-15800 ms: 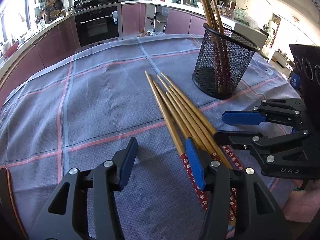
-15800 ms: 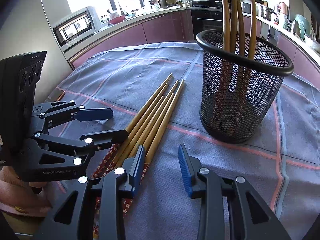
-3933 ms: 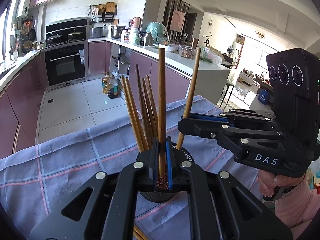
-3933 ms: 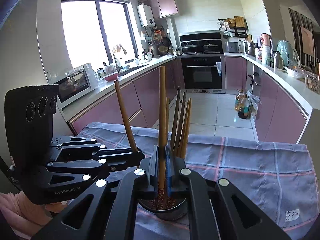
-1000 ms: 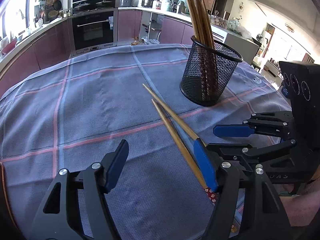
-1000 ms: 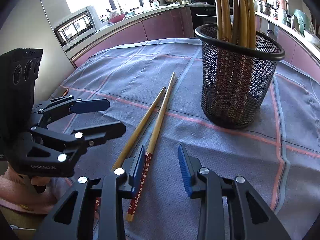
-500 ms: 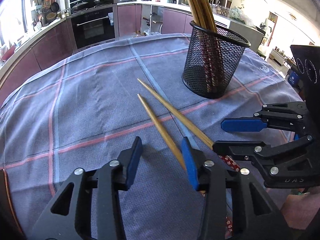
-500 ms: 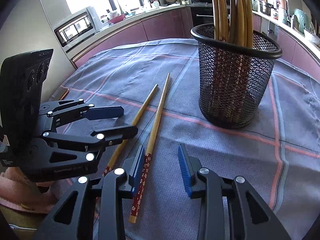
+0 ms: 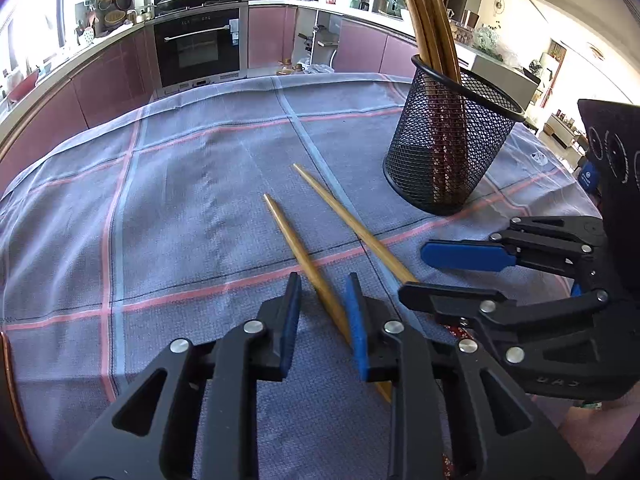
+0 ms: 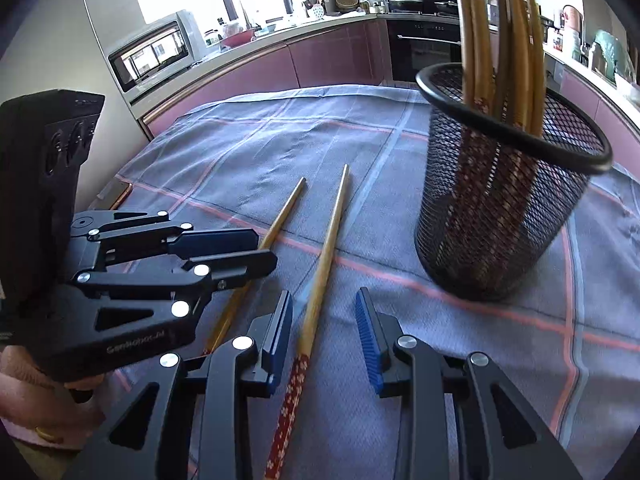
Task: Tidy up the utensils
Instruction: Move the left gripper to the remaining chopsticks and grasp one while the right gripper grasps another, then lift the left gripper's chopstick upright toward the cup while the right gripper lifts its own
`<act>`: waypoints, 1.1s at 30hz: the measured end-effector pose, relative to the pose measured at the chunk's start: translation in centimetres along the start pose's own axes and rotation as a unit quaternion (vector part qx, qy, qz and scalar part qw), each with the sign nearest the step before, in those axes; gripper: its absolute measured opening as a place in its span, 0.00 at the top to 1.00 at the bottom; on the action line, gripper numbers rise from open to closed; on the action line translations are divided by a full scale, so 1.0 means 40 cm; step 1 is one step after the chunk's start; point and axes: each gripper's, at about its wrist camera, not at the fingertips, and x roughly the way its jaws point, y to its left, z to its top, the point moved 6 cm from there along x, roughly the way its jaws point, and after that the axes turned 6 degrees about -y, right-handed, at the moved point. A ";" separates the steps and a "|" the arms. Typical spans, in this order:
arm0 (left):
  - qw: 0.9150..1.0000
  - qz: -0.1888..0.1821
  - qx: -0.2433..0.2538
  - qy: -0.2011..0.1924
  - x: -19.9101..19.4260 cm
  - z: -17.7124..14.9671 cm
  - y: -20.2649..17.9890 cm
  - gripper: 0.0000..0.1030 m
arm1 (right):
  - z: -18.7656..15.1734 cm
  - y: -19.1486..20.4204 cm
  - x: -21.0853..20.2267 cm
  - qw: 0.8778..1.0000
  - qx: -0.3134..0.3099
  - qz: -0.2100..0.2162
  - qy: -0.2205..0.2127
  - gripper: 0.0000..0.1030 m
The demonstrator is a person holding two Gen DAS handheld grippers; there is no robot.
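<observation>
Here, two bamboo chopsticks are seen lying on the checked cloth (image 9: 192, 208) that covers the worktop, side by side and fanning slightly apart toward their tips. The left chopstick (image 9: 304, 256) passes between the blue pads of the left claw (image 9: 322, 312), whose jaws have just been closing and now stand narrow around it; the stick lies close against the right-hand pad, but no firm pinch from both pads can be made out. The right chopstick (image 10: 326, 256), with its red flowered handle end toward the camera, lies between the jaws of the right claw (image 10: 324, 336), which are parted somewhat wider, with clear gaps on both sides of the stick. The black mesh holder (image 10: 504, 216) is seen standing upright on the cloth beyond and to the right of the two sticks, well apart from their tips, with a bundle of chopsticks (image 10: 516, 40) leaning inside it. A broad stretch of bare cloth is left open to the left of the sticks and behind them, up to the far edge of the cloth, where the kitchen cabinets (image 9: 108, 88) begin. In each view the other claw is seen close alongside, so little room is left between the two.
</observation>
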 end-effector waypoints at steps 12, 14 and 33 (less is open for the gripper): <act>1.000 0.001 -0.007 -0.002 0.009 -0.001 0.002 0.85 | 0.019 -0.001 0.030 1.000 0.005 -0.012 -0.005 0.92; 1.000 0.000 -0.009 -0.002 0.009 0.000 0.002 0.86 | 0.016 -0.008 0.027 1.000 0.016 -0.007 -0.007 0.94; 1.000 -0.015 0.000 0.006 -0.002 -0.017 -0.020 0.88 | -0.008 0.009 0.004 0.999 0.012 0.030 0.005 0.92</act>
